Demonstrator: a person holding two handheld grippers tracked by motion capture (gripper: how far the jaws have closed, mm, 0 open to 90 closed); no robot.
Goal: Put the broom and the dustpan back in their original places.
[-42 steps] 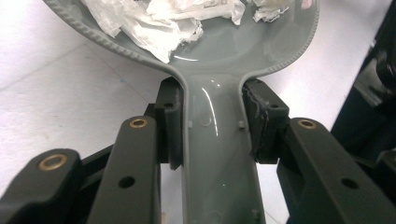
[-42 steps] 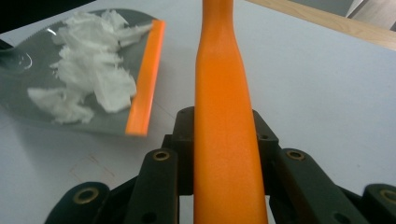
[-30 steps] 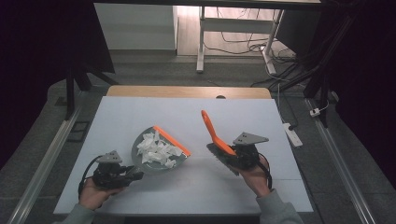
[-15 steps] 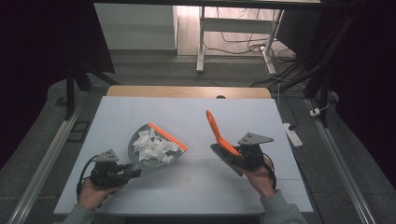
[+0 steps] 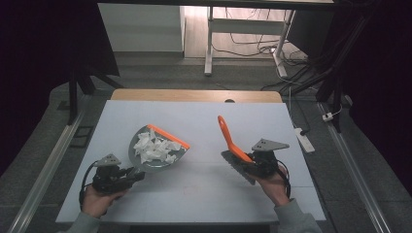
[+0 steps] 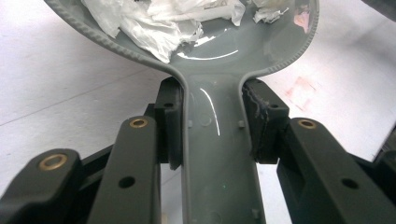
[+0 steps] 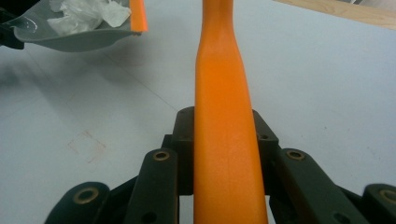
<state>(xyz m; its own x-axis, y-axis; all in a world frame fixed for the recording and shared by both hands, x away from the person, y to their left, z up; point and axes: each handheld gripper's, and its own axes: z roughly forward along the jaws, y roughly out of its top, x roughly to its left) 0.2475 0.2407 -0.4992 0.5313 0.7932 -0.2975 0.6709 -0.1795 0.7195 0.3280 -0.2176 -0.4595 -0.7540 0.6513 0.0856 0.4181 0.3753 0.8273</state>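
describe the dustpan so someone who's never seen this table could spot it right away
On the white table, look left of centre, just ahead of the left claw, which grips its grey handle. The dustpan is a rounded grey scoop with an orange front edge, heaped with crumpled white paper, unlike the orange-handled brush.

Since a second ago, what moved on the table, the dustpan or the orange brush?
The orange brush, clamped in the right gripper, shifted slightly right and nearer the person. The grey dustpan full of white paper scraps stayed put, clamped by its handle in the left gripper. Nothing was picked up or dropped.
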